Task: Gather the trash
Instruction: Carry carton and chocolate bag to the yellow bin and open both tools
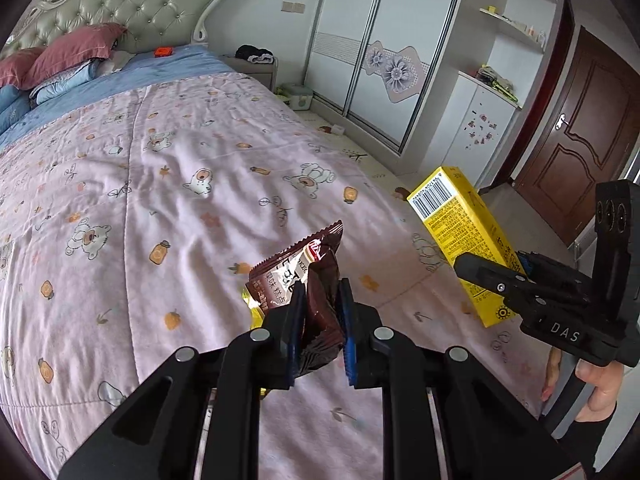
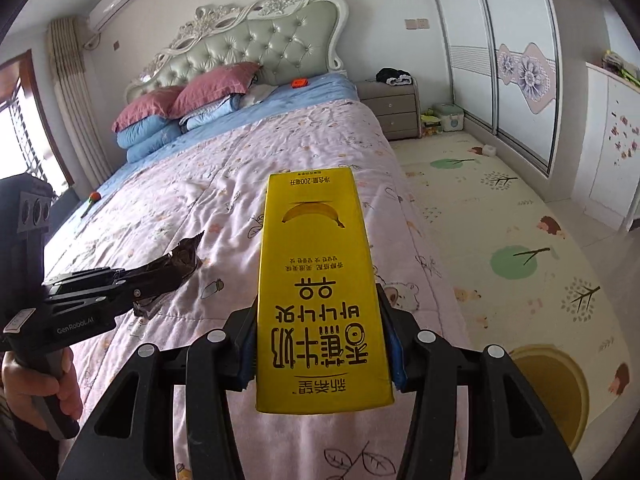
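Observation:
My left gripper (image 1: 320,320) is shut on a crumpled brown snack wrapper (image 1: 298,272) and holds it above the pink quilt (image 1: 140,168) of the bed. My right gripper (image 2: 322,344) is shut on a yellow banana milk carton (image 2: 316,280) and holds it lengthwise over the bed's right side. In the left wrist view the carton (image 1: 460,240) and right gripper (image 1: 500,284) show at the right. In the right wrist view the left gripper (image 2: 160,280) with the dark wrapper (image 2: 180,260) shows at the left.
Red and blue pillows (image 2: 180,108) lie by the padded headboard (image 2: 260,40). A small orange object (image 2: 299,83) lies on the blue sheet. A nightstand (image 2: 390,108) stands beside the bed. A patterned play mat (image 2: 520,260), a sliding wardrobe (image 2: 500,52) and a brown door (image 1: 580,120) are to the right.

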